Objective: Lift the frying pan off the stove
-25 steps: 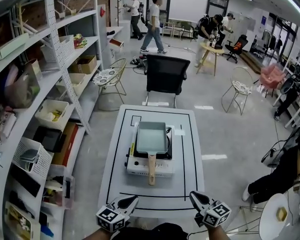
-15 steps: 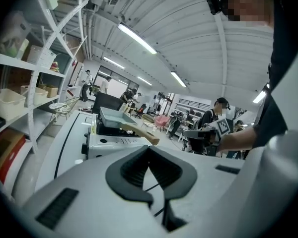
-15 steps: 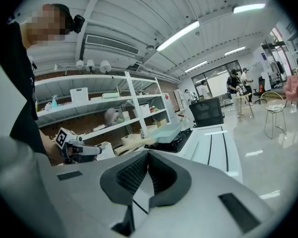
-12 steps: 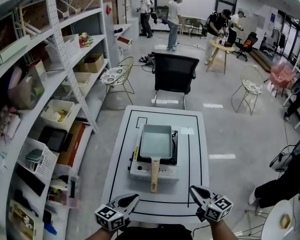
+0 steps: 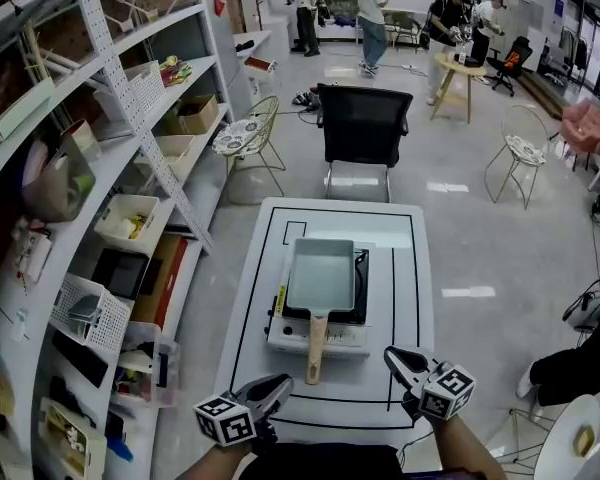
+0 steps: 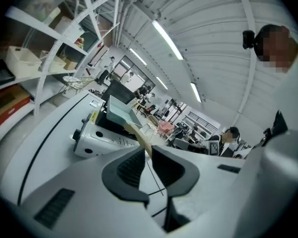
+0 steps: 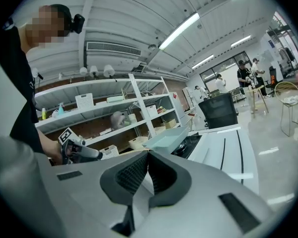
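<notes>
A pale green rectangular frying pan [image 5: 321,273] rests on a white portable stove [image 5: 320,336] in the middle of the white table [image 5: 255,298]. Its wooden handle [image 5: 316,348] points toward me. My left gripper [image 5: 283,381] hovers over the table's near edge, left of the handle; its jaws are opening by a narrow slit with nothing between them. The right gripper [image 5: 392,355] is near the front right, its jaws together and empty. The left gripper view shows the pan [image 6: 120,114] and stove [image 6: 97,138] ahead of the left gripper [image 6: 148,157]. The right gripper view shows the pan [image 7: 169,138] beyond the right gripper [image 7: 148,156].
Tall white shelving [image 5: 100,218] with bins and boxes runs along the left of the table. A black office chair [image 5: 363,128] stands at the table's far end. Wire chairs and several people are farther back in the room.
The head view has moved closer, so the table and stove sit larger and lower. Both grippers have edged forward over the table's near edge. People at the back have walked on.
</notes>
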The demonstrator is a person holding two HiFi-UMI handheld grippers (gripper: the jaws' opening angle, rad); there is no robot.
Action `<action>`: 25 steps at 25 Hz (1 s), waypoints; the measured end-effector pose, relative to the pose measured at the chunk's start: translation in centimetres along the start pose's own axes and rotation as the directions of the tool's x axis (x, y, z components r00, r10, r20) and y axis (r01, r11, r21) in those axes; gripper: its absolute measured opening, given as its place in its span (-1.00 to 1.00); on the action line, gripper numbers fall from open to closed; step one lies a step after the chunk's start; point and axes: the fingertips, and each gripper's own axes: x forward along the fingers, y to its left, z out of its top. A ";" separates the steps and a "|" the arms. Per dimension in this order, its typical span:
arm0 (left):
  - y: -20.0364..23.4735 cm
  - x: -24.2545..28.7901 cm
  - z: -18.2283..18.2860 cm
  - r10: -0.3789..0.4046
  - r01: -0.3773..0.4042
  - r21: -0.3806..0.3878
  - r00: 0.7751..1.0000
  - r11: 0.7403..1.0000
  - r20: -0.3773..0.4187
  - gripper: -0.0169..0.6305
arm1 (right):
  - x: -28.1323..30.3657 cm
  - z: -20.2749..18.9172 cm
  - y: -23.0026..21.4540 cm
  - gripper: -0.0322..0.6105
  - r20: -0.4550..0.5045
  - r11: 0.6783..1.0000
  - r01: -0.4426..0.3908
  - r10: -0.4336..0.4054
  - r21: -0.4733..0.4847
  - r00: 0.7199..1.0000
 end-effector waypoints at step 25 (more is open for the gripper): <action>-1.0 6.1 0.6 -0.012 0.248 -0.643 0.938 0.725 0.348 -0.32 | 0.8 -2.4 -0.6 -0.82 -0.082 0.997 -0.066 0.069 0.038 0.994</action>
